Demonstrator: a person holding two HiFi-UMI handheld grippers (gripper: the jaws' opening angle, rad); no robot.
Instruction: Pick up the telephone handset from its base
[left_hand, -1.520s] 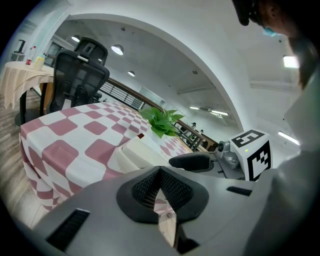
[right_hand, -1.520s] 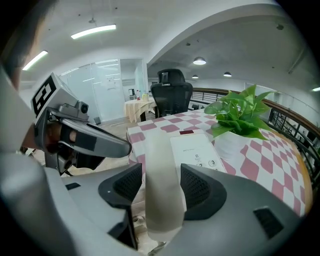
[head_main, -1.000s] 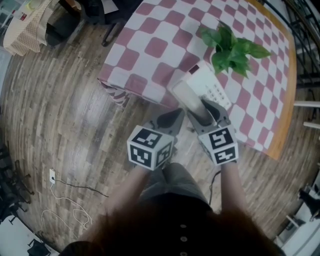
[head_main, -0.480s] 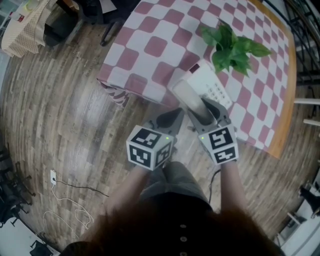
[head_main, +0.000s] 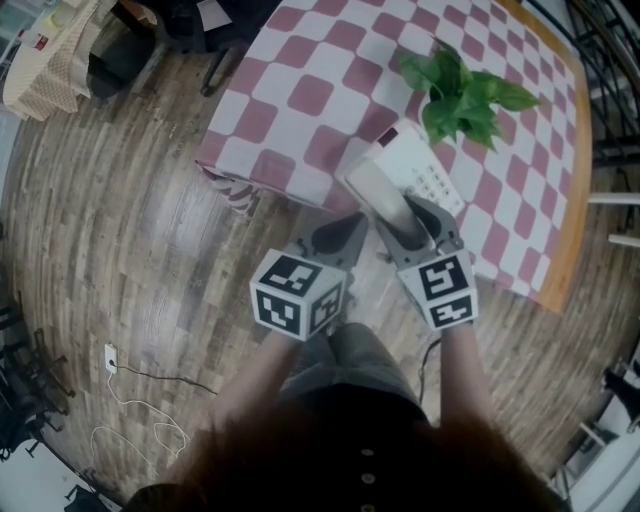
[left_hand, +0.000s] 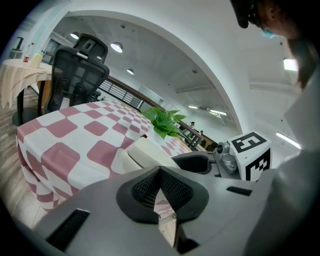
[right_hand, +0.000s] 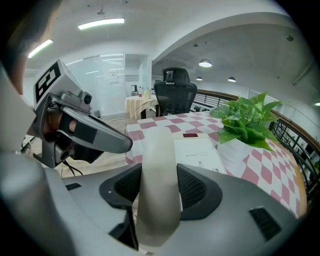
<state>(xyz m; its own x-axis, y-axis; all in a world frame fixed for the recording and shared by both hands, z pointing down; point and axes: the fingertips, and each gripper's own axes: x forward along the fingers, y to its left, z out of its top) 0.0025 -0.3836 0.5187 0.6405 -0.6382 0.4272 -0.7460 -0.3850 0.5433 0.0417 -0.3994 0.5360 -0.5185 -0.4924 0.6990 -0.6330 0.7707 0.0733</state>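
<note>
Hardly anything shifted since the earlier frame, cream telephone handset (head_main: 375, 188) clamped by right gripper (head_main: 407, 217), beside its base (head_main: 428, 172), left gripper (head_main: 341, 230) pressed closed, empty.

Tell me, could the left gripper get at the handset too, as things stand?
Probably yes. The left gripper hangs close beside the handset, with nothing between them, and the right gripper holds only its near end. The left fingers are shut and would need to open.
</note>
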